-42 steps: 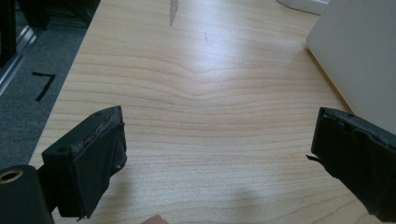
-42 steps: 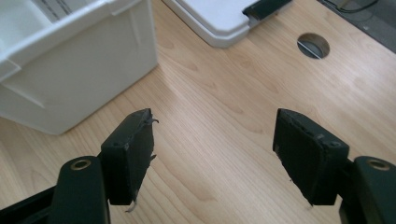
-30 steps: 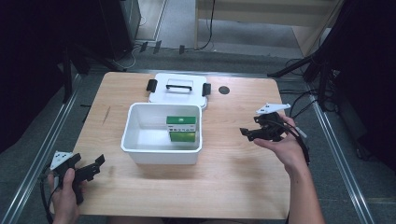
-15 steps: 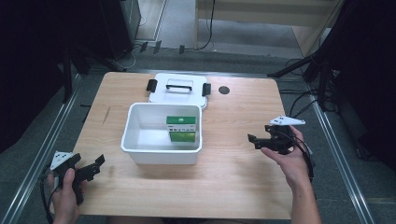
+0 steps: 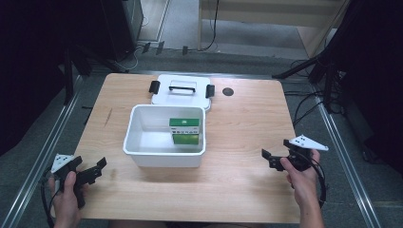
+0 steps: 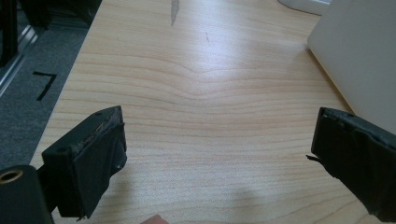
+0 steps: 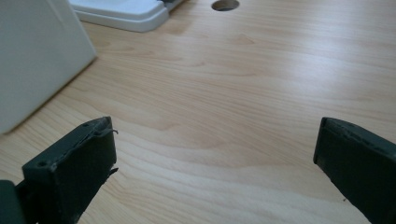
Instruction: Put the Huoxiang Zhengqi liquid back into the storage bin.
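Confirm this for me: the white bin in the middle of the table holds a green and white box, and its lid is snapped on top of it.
Not quite. The lid is off: in the high view it lies flat on the table just behind the white bin, which stands open. The green and white box is inside, as you said.

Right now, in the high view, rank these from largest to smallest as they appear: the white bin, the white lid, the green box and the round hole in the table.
1. white bin
2. white lid, partly hidden behind the bin and farther off, so its lead over the next is a safe guess
3. green box, inside the bin
4. round hole
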The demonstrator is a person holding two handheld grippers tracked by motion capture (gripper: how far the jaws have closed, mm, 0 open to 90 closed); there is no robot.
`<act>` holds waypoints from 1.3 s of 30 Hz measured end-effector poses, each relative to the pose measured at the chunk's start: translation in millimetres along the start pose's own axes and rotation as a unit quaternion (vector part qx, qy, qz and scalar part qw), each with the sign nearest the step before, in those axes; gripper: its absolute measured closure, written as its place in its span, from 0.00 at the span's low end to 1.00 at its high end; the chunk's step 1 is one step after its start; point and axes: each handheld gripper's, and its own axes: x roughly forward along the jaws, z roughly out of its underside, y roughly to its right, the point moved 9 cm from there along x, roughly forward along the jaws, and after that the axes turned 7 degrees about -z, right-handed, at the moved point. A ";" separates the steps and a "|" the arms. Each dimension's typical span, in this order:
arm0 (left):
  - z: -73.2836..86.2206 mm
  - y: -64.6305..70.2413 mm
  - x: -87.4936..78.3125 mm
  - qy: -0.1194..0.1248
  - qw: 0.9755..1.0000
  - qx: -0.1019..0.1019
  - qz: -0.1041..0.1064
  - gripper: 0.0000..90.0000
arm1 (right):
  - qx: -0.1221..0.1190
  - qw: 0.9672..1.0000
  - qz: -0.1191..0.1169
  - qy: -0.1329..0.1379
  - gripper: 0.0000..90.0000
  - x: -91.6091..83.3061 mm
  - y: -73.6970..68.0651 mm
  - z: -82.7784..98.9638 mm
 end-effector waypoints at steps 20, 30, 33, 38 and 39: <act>0.0 -0.3 -0.2 0.000 1.000 -0.002 -0.001 0.04 | 0.042 0.996 0.081 0.025 0.00 -40.6 25.5 67.2; 0.3 0.0 -0.3 -0.001 1.000 -0.001 0.000 0.04 | 0.044 0.995 0.085 0.042 0.00 -63.6 19.7 85.4; 0.2 -0.3 -0.1 -0.002 1.000 0.000 0.000 0.04 | 0.050 0.994 0.085 0.055 0.00 -68.6 18.7 87.4; 0.2 0.5 0.0 0.000 1.000 0.002 0.001 0.04 | 0.058 0.993 0.081 0.068 0.00 -70.3 16.7 87.2; 0.3 1.1 0.1 -0.001 1.000 0.000 0.003 0.04 | 0.058 0.993 0.081 0.068 0.00 -70.1 15.9 87.3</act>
